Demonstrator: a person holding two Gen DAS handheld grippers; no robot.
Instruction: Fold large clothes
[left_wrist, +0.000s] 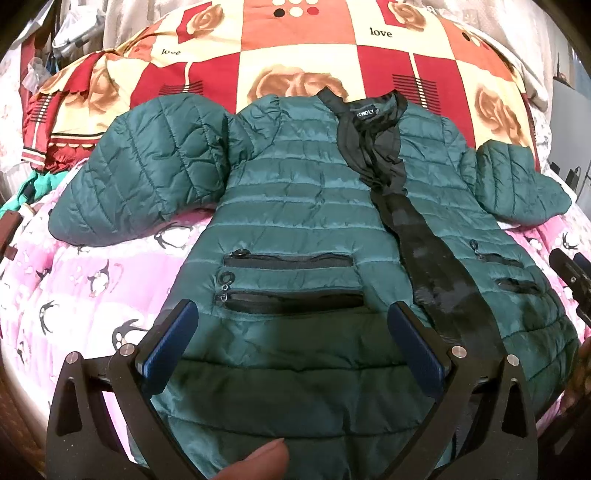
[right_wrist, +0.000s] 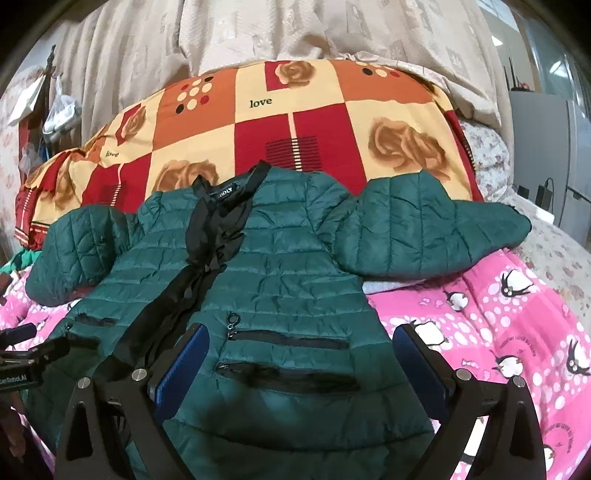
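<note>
A dark green quilted jacket (left_wrist: 295, 192) lies face up on the bed, front open with black lining showing down the middle, both sleeves spread outward. It also shows in the right wrist view (right_wrist: 288, 258). My left gripper (left_wrist: 291, 314) is open and empty, hovering over the jacket's lower left panel near the zip pockets (left_wrist: 288, 262). My right gripper (right_wrist: 299, 336) is open and empty over the lower right panel and its zip pockets (right_wrist: 291, 339). The left gripper's edge shows at the far left of the right wrist view (right_wrist: 26, 347).
The jacket rests on a pink penguin-print blanket (right_wrist: 498, 332). A red, orange and cream rose-patterned quilt (right_wrist: 314, 122) is bunched behind the collar. Beige curtains (right_wrist: 258, 33) hang at the back. Bags and clutter sit far left (left_wrist: 44, 55).
</note>
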